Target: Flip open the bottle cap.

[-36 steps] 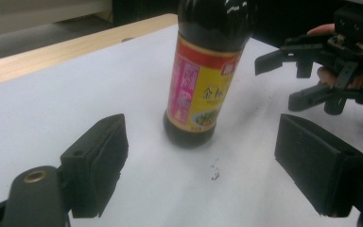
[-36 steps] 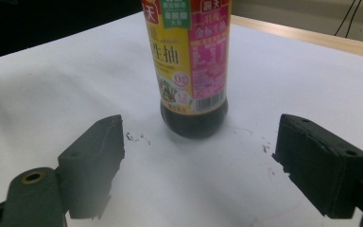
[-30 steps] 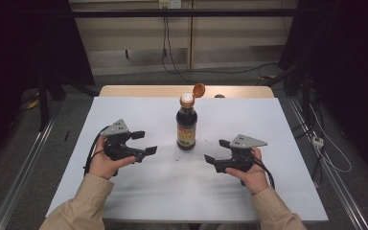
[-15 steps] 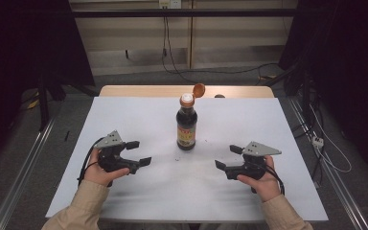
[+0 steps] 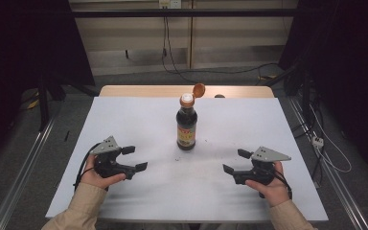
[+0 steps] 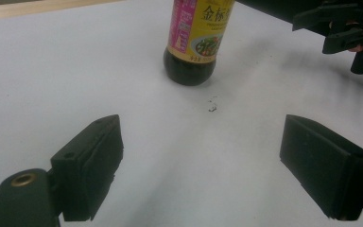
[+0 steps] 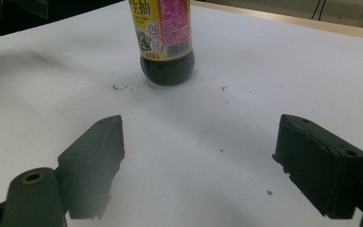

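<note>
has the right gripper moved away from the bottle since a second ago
Yes. The right gripper has drawn back toward the table's near edge and outward from the bottle, which stayed put.

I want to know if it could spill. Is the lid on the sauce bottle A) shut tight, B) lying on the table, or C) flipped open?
C: the orange lid stands tipped back off the top of the bottle, still hinged at its neck.
</note>
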### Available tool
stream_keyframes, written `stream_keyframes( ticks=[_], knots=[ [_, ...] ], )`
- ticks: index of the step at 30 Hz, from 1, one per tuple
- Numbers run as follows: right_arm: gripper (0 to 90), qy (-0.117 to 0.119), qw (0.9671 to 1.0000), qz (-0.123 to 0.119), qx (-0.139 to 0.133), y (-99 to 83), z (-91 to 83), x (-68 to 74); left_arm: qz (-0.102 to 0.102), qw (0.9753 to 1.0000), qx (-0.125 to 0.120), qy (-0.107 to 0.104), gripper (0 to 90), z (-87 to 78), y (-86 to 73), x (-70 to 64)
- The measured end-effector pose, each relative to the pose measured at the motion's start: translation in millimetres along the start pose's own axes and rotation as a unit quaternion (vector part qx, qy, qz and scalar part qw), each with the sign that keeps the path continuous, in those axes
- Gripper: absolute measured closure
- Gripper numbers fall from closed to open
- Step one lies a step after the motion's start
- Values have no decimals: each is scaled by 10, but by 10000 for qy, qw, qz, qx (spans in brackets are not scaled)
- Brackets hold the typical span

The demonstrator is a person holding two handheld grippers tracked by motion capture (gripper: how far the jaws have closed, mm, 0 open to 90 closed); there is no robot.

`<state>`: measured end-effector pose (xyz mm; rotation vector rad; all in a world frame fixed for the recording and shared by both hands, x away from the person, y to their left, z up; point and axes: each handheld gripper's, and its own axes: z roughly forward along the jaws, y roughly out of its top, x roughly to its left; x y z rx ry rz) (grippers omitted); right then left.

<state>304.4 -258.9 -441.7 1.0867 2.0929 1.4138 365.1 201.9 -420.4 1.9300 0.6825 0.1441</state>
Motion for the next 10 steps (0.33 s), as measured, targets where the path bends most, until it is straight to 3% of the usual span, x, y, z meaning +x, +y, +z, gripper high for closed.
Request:
stream_keyframes(
  ticks=[10],
  knots=[
    [167, -31, 10000, -2, -54, -8, -80, -27, -60, 9999, -112, 91, 140, -59, -15, 21]
  ],
)
